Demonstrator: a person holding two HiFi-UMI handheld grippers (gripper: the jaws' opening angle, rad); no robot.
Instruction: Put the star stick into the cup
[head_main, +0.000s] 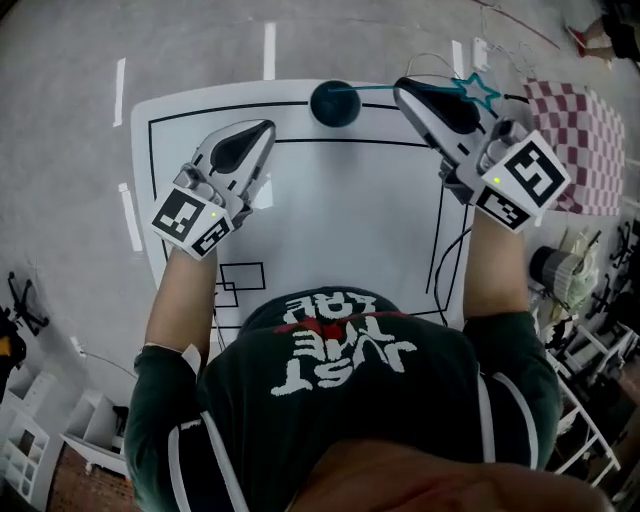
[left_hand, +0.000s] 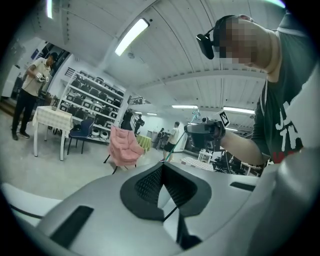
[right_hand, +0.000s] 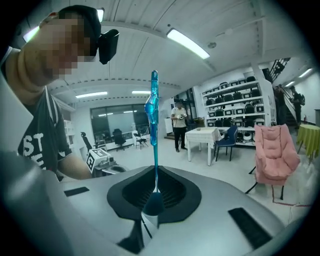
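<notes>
Pinching the star stick (right_hand: 153, 150) is my right tool (head_main: 405, 90), its jaws pressed together on the thin teal shaft with nothing else between them. In the right gripper view the shaft rises out of the dark pads, and the star (right_hand: 151, 107), seen edge-on, sits well above them. From the head view the stick lies crosswise to that tool. The star shows off its right side, and the plain end runs left from the jaw tips toward the cup (head_main: 334, 103). That end reaches the cup's rim as seen from above, but I cannot tell whether it is inside or only over it. My left tool (head_main: 266, 130) hangs above the left half of the worktop (head_main: 340, 200). It is to the left of the cup and a little nearer me, touching neither the cup nor the stick. Its jaws are closed against each other and hold nothing. The cup is dark and round and stands near the far edge of the white worktop, close to the black line drawn around it. Beyond that edge is grey floor with white tape strips (head_main: 269, 50), and a red-and-white checked cloth (head_main: 585, 130) lies to the right. Farther off, the right gripper view shows a pink chair (right_hand: 275, 150) and shelving along the wall.
</notes>
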